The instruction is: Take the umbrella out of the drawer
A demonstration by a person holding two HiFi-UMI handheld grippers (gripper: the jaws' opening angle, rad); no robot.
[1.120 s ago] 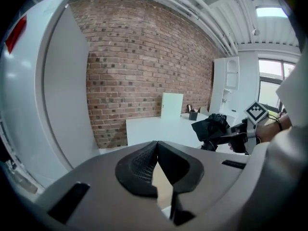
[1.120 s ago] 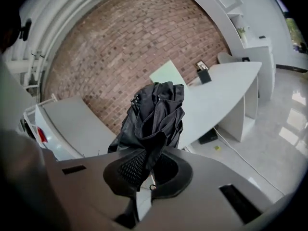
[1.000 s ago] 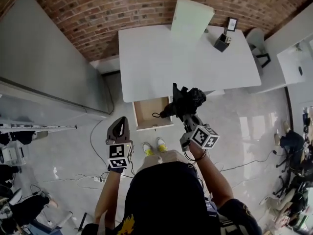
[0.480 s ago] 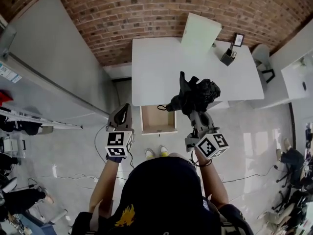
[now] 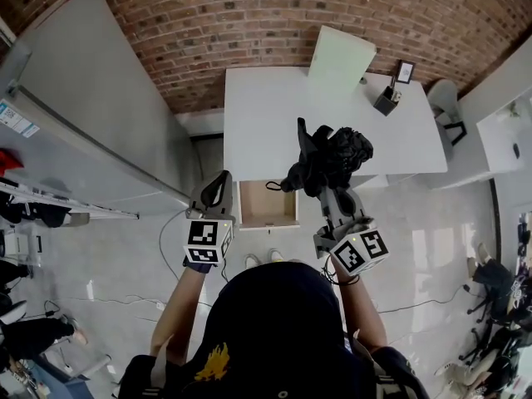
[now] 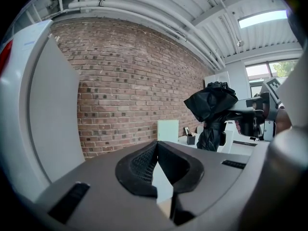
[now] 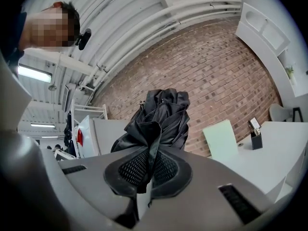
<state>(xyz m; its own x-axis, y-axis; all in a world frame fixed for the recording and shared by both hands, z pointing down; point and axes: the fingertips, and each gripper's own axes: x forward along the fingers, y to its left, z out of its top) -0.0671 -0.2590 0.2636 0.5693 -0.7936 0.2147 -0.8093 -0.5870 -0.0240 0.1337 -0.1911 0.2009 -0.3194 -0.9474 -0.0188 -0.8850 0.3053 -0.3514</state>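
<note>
The black folded umbrella (image 5: 331,158) hangs in the air over the front edge of the white table (image 5: 266,115), well above the open wooden drawer (image 5: 268,208). My right gripper (image 5: 327,193) is shut on a fold of its fabric, and the right gripper view shows the umbrella (image 7: 161,113) bunched up just beyond the right gripper (image 7: 149,159). My left gripper (image 5: 219,186) is raised left of the drawer, shut with nothing in it. In the left gripper view the left gripper (image 6: 157,163) has its pads together, and the umbrella (image 6: 213,110) shows to the right.
A pale green board (image 5: 341,52), a dark pen holder (image 5: 385,99) and a small frame (image 5: 405,71) are at the table's back. A grey cabinet (image 5: 83,115) stands to the left, before a brick wall (image 5: 249,15). Cables (image 5: 166,248) lie on the floor.
Both grippers have risen. The umbrella has come up from beside the drawer to above the table's front edge, still pinched by the right gripper. The drawer stays open.
</note>
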